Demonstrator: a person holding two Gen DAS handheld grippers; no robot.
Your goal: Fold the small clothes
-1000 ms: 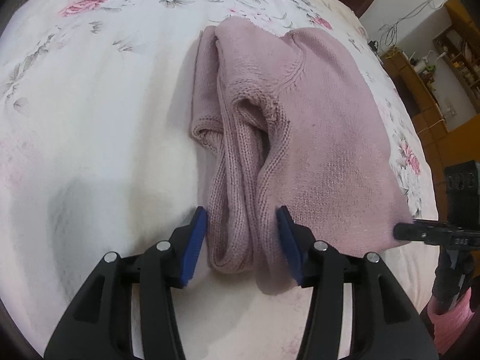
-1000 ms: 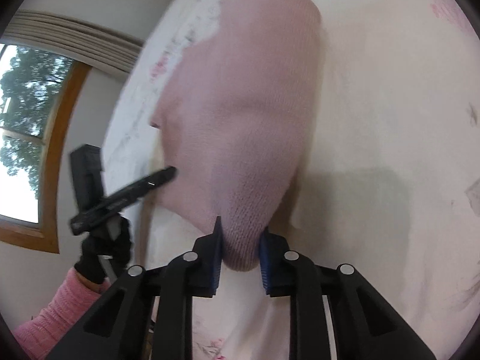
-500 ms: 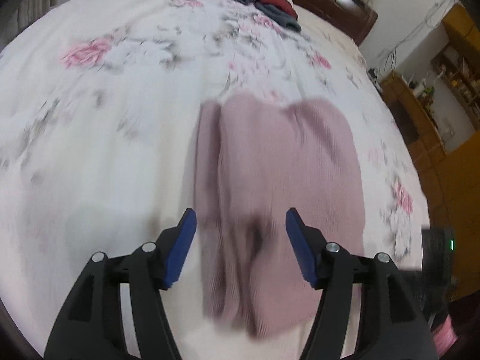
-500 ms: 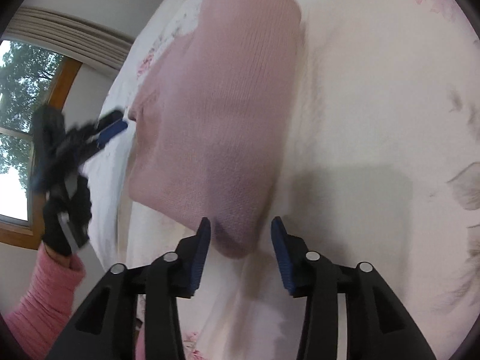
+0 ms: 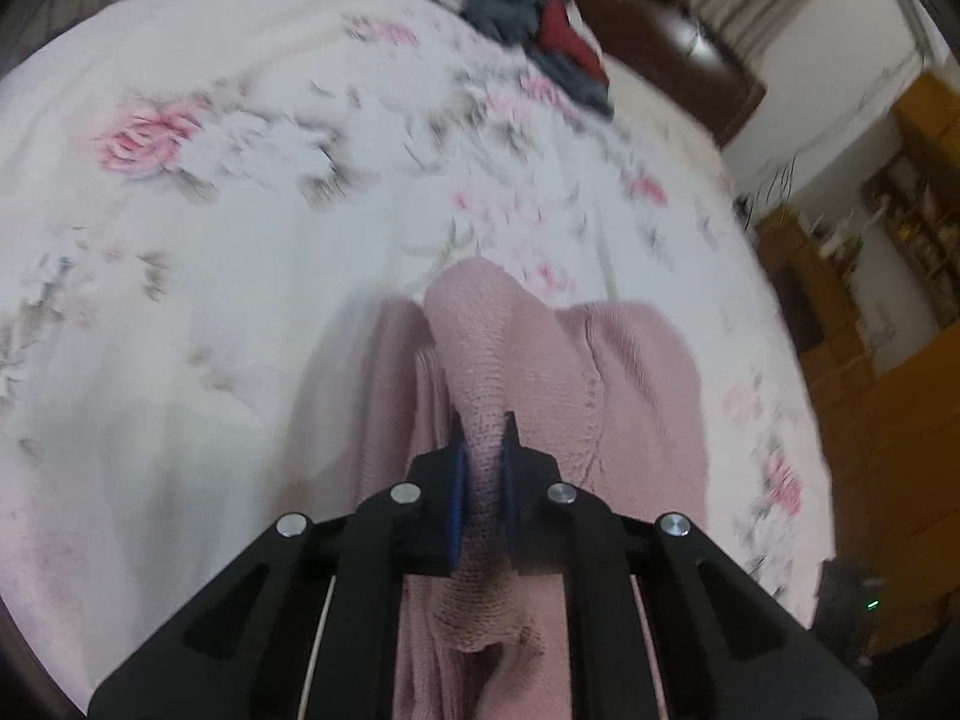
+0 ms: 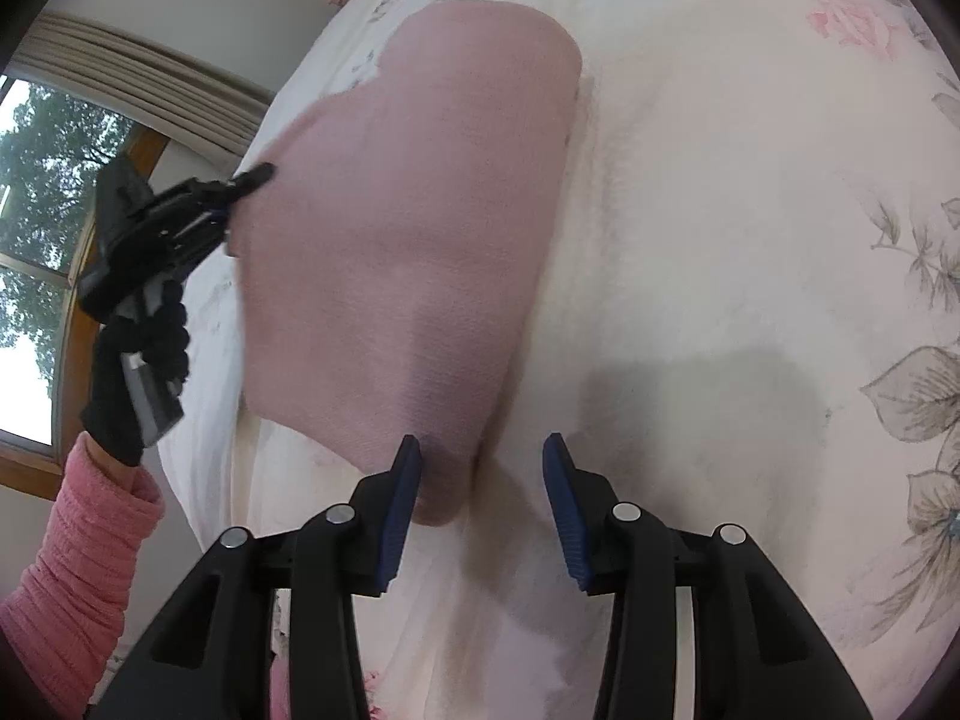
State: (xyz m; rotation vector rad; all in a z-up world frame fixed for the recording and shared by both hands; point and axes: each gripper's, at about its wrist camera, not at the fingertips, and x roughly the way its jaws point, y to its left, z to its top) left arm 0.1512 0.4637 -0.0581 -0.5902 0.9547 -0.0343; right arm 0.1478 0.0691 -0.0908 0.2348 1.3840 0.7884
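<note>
While the pink knit sweater lies folded on the floral bedspread, these lines give the scene.

Left gripper: jaws nearly together, the blue pads pinching a raised ridge of the sweater's knit; a ribbed end of the fabric hangs down below the pads, toward the camera.

Left gripper, seen from the right wrist camera: its fingertips sit at the sweater's left edge, held by a hand in a black glove with a pink ribbed sleeve at the wrist.

Right gripper: jaws spread wide and holding nothing; the sweater's near corner lies between the two blue pads, closer to the left one, and I cannot tell whether that pad touches the fabric.

Sweater: folded into a long panel that runs away from the right gripper along the bedspread's left edge, near the window side.

Bedspread: white with pink roses and grey leaves, bare to the right of the sweater.

Clothes pile: grey and red garments heaped at the bed's far edge, well apart from the sweater.

Blur: the left wrist view is smeared across the bedspread pattern.
</note>
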